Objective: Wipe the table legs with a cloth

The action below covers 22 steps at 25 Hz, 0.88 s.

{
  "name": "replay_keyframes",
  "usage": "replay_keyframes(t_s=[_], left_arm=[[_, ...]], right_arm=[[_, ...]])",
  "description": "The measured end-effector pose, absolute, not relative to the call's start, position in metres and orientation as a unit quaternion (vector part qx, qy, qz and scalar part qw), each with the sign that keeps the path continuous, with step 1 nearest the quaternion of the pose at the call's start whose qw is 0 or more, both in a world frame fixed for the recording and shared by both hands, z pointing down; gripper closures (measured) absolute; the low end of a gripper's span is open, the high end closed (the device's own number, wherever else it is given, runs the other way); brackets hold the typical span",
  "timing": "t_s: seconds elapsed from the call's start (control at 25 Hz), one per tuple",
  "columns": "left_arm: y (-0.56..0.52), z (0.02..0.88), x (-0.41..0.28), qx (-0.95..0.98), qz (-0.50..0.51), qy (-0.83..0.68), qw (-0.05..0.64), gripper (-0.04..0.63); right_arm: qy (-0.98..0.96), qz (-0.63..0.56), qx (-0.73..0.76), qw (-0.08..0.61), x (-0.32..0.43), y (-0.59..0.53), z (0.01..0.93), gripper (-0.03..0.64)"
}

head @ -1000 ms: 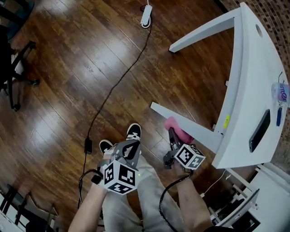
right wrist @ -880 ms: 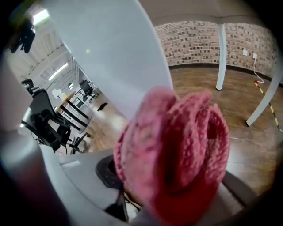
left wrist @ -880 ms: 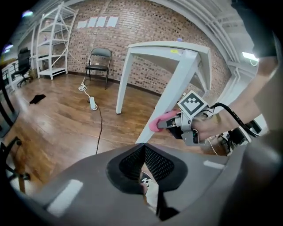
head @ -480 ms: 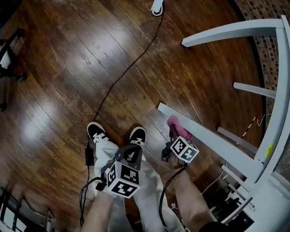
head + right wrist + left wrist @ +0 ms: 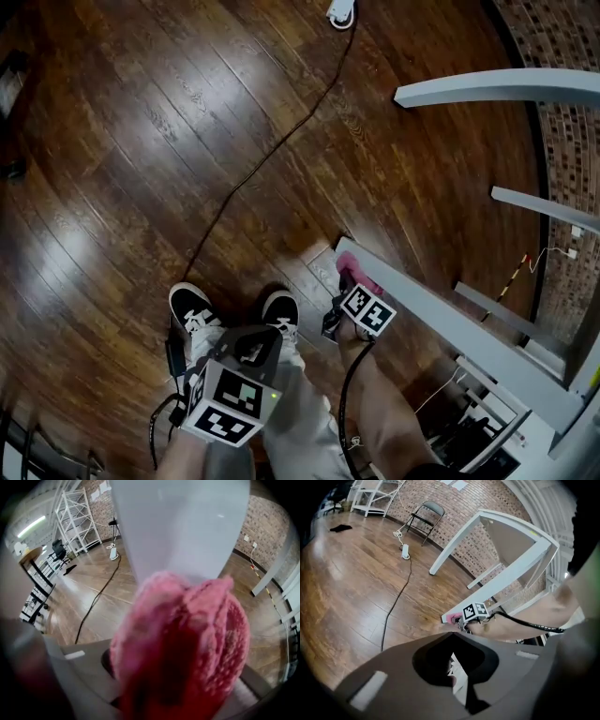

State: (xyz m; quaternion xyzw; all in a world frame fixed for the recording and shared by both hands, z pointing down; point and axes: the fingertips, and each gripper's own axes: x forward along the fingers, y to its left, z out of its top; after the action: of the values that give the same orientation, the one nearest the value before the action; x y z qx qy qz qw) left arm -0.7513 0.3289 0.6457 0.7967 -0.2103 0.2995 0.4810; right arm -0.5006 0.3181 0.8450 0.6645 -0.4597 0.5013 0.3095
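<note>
Both grippers have dropped toward the floor (image 5: 141, 141): the right gripper (image 5: 347, 284), its jaws just eased slightly wider yet clamping the pink cloth (image 5: 362, 277), presses it against the counter leg (image 5: 441, 314) near its foot, while the left gripper (image 5: 262, 339) hangs closed and empty over the trousers (image 5: 300, 412). That loosened hold could let the cloth slip off mid-stroke. No container shows

floor (image 5: 187, 141): glossy dark wood planks | cloth (image 5: 187, 639): pink, nubby knit | table leg (image 5: 455, 323): smooth, matt, pale | wall (image 5: 562, 122): rough brick
</note>
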Motion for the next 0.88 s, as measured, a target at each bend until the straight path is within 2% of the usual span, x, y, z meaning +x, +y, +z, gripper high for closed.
replay_keyframes(t_s=[0.24, 0.44, 0.64, 0.88], left_arm=[[0.280, 0.650, -0.785, 0.814, 0.313, -0.193, 0.450, 0.594], [0.247, 0.655, -0.814, 0.823, 0.362, -0.188, 0.395, 0.594], [0.238, 0.641, -0.824, 0.798, 0.350, -0.229, 0.433, 0.594], [0.259, 0.568, -0.798, 0.803, 0.350, -0.178, 0.447, 0.594]], right_arm=[[-0.373, 0.518, 0.727, 0.251, -0.503, 0.317, 0.902, 0.548], [-0.299, 0.531, 0.772, 0.180, -0.504, 0.314, 0.919, 0.551], [-0.281, 0.542, 0.777, 0.149, -0.513, 0.297, 0.867, 0.558], [-0.288, 0.535, 0.786, 0.117, -0.517, 0.287, 0.758, 0.561]])
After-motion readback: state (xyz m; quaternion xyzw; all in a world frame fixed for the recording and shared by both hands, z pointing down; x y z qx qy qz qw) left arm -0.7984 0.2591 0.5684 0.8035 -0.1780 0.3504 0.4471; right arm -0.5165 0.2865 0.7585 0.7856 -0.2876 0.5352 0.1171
